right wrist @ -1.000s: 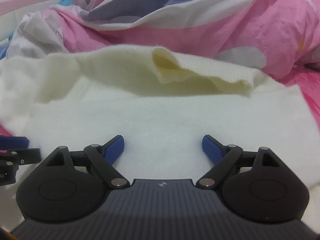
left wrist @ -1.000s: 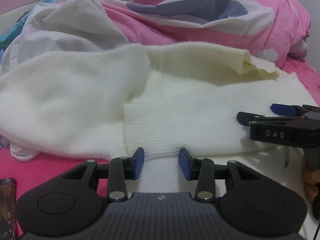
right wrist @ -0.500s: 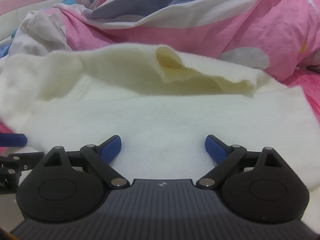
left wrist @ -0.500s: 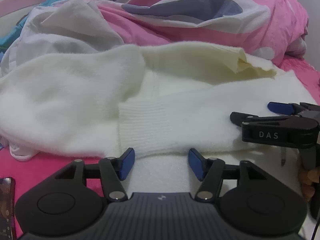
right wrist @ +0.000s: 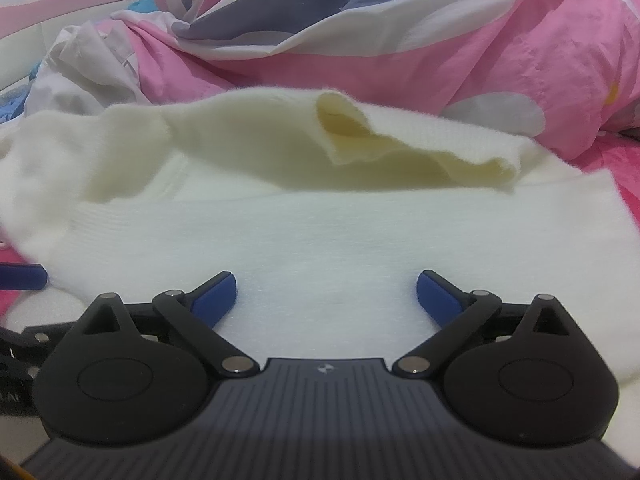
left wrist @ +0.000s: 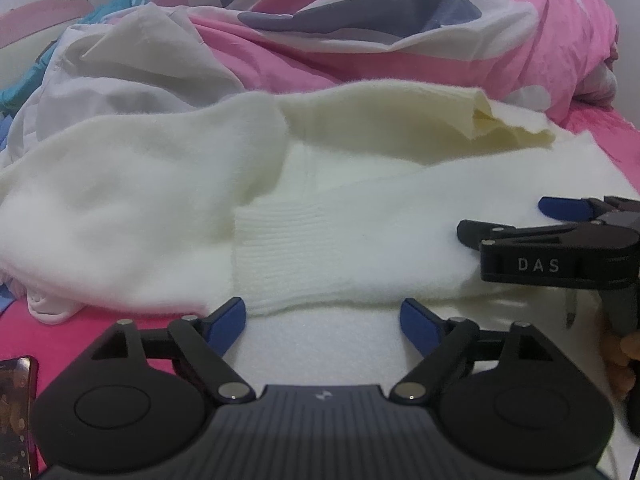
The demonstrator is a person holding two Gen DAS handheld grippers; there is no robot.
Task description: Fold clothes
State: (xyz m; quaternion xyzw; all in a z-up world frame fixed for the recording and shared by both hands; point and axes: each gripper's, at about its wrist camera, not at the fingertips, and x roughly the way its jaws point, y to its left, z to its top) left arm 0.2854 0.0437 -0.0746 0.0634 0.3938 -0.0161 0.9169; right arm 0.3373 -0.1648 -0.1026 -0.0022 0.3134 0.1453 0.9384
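Observation:
A cream knitted sweater lies spread on the bed, one sleeve folded across its body with the ribbed cuff just beyond my left gripper. That gripper is open and holds nothing, its blue pads just short of the cuff's near edge. The right gripper shows from the side at the right of the left wrist view, hovering over the sweater. In the right wrist view the sweater fills the middle, its hem lifted in a loose fold. My right gripper stands open above the fabric.
A crumpled pink, white and grey-blue duvet piles up behind the sweater. The pink bedsheet shows at the near left, with a dark phone-like object at the left edge. A hand grips the right gripper's handle.
My left gripper's jaws have opened wider and it has drawn back slightly from the cuff. The right gripper has stayed open, shifting only a little.

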